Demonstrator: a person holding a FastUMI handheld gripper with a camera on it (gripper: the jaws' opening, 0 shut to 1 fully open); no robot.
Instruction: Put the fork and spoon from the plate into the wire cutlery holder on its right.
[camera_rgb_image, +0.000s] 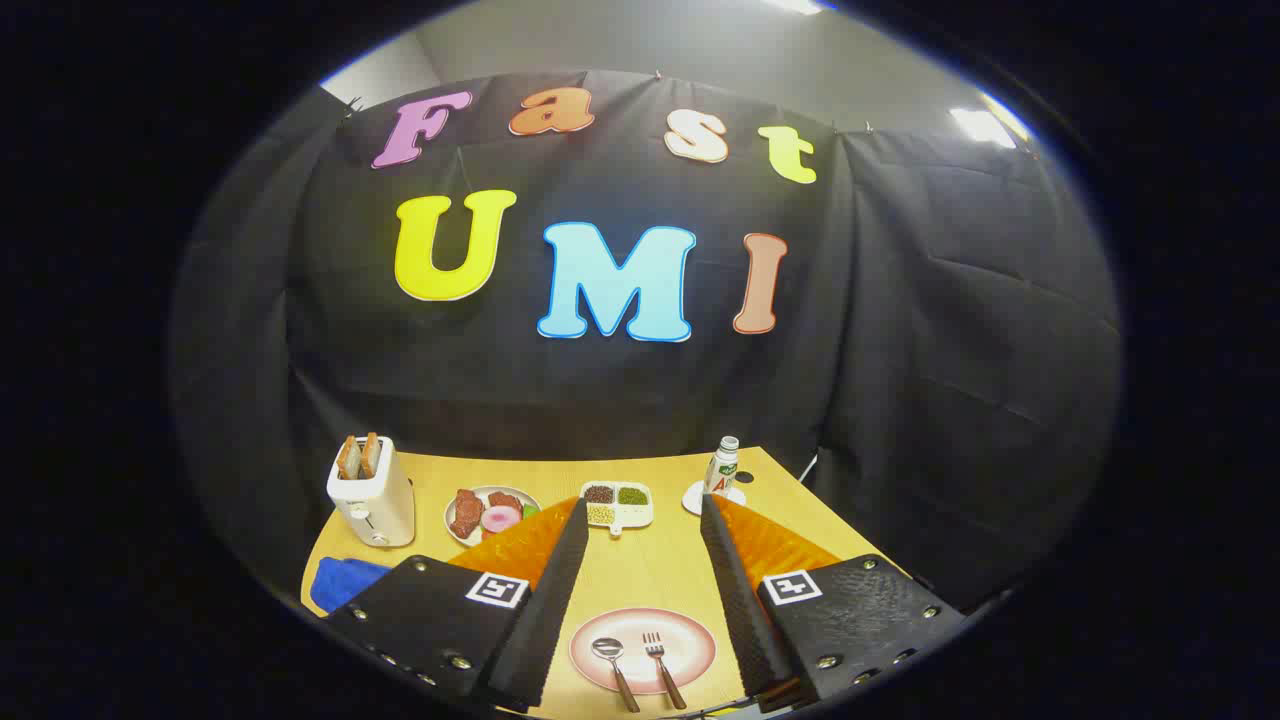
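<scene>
Found a pale wooden surface (640, 570) carrying everything, set against the black cloth wall. Saw the gripper (644, 503) poised above the near part of that surface with its two fingers spread wide apart, holding nothing and touching nothing. Noted a white two-slot toaster (372, 495) with two browned slices standing up in it, well off to the left beyond the left finger, and a crumpled blue cloth (340, 583) just in front of it. Made out a round pink ceramic plate (585, 650) lying low between the two fingers, near their bases. Farther off, marked a round white plate (520, 493) of meat pieces and a pink doughnut, a small white divided tray (648, 510) of grains and seeds just ahead of the fingertips, and a small white bottle (724, 465) upright on a white coaster (700, 498) beyond the right finger. Found the metal spoon with a brown handle (612, 655) and the matching metal fork (660, 655) side by side on the pink plate, close together but apart, heads pointing away and handles toward the gripper. Judged the task not yet begun: neither piece grasped or lifted, both left to be picked up in turn and carried to the wire cutlery holder.
</scene>
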